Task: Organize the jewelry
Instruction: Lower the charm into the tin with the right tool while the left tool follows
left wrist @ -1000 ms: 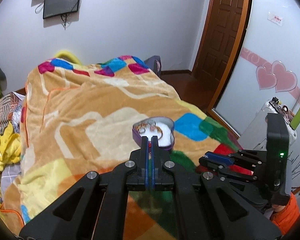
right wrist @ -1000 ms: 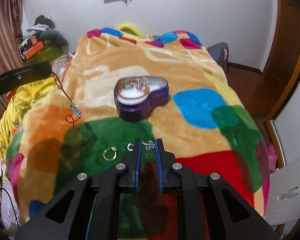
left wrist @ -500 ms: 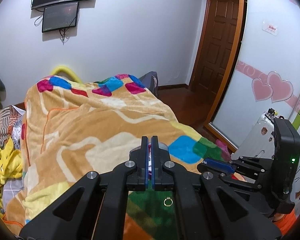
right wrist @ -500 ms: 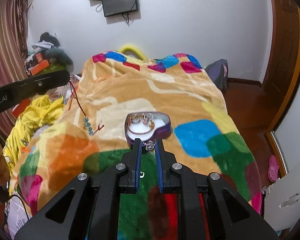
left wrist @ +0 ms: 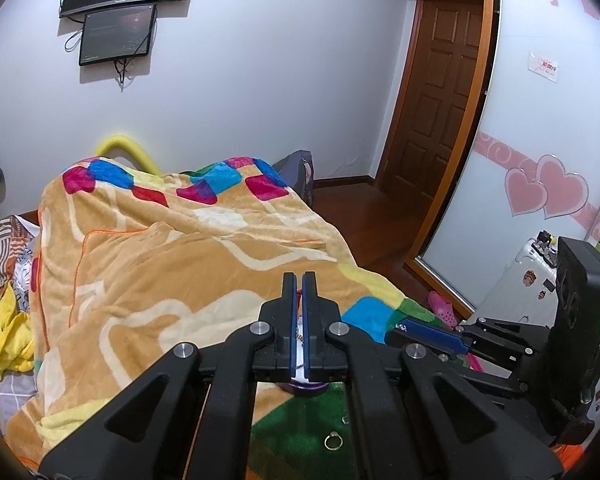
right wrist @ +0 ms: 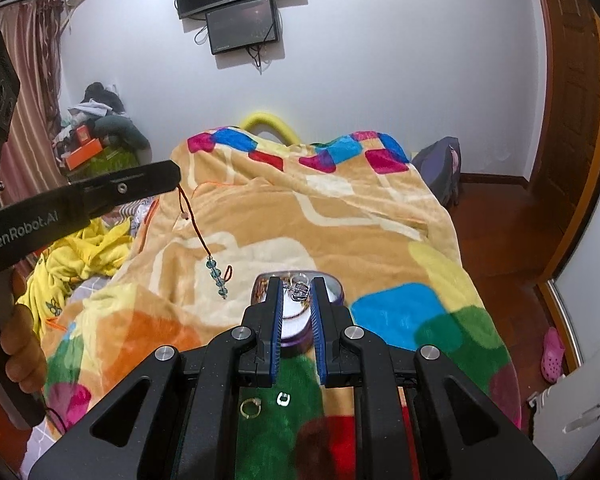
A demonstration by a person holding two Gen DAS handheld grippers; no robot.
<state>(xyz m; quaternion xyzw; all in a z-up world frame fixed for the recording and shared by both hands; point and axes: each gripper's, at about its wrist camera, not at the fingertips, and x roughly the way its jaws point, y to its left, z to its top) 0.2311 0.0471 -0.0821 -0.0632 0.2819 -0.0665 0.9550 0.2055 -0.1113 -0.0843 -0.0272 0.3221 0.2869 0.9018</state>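
Your right gripper (right wrist: 296,294) is nearly closed on a small silver charm (right wrist: 299,290), pinched at the fingertips above the blanket. Just past those tips sits the purple heart-shaped jewelry box (right wrist: 300,322), open, with white lining and a few pieces already inside.

Your left gripper (left wrist: 299,285) is fully closed on a dark red cord (right wrist: 192,220) that hangs from its tips; a string of teal beads (right wrist: 217,274) dangles at the low end, clear of the bed and to the left of the box.

On the green patch of the blanket (right wrist: 340,220), near you and under the right gripper's frame, lie a gold ring (right wrist: 251,407) and a small silver clasp (right wrist: 283,398), just apart from each other. Your hand (right wrist: 22,352) grips the left handle at the frame's edge.
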